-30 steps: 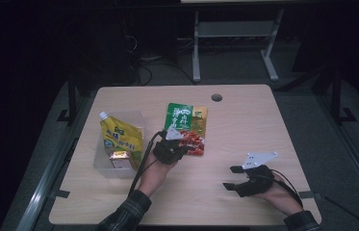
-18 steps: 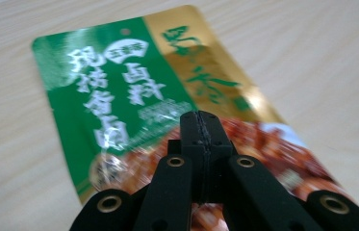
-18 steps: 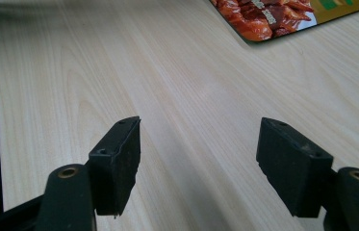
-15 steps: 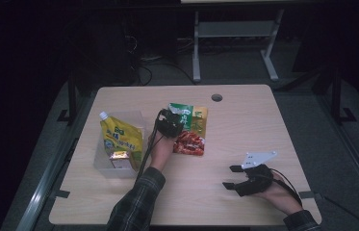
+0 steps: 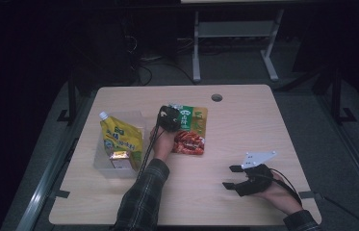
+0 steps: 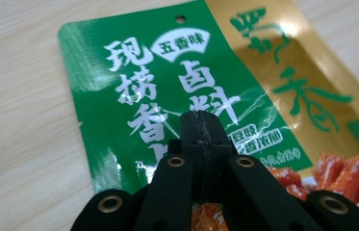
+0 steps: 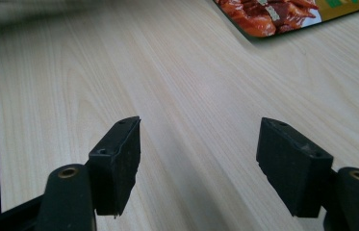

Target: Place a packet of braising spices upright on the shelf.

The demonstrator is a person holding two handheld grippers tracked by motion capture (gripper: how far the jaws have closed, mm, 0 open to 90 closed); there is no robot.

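Observation:
A flat green and gold snack packet (image 5: 192, 115) printed with white characters lies on the wooden table (image 5: 244, 125), its near end showing red food. My left gripper (image 5: 169, 118) hovers over the packet's left part. In the left gripper view its jaws (image 6: 201, 122) are pressed together just above the green packet (image 6: 134, 91), with nothing between them. My right gripper (image 5: 230, 176) rests on the table at the near right, open and empty. In the right gripper view the open gripper (image 7: 198, 163) faces bare wood, and the packet's red corner (image 7: 268, 17) lies far ahead.
A clear plastic bin (image 5: 101, 162) at the left holds a yellow spouted pouch (image 5: 119, 137) and a small gold box (image 5: 115, 161). A round cable hole (image 5: 216, 97) sits near the table's far edge. Beyond the table stands a metal frame (image 5: 235, 33) on a dark floor.
My left gripper has moved away from the person, from the packet's near end up over its green upper part. The right gripper has stayed still.

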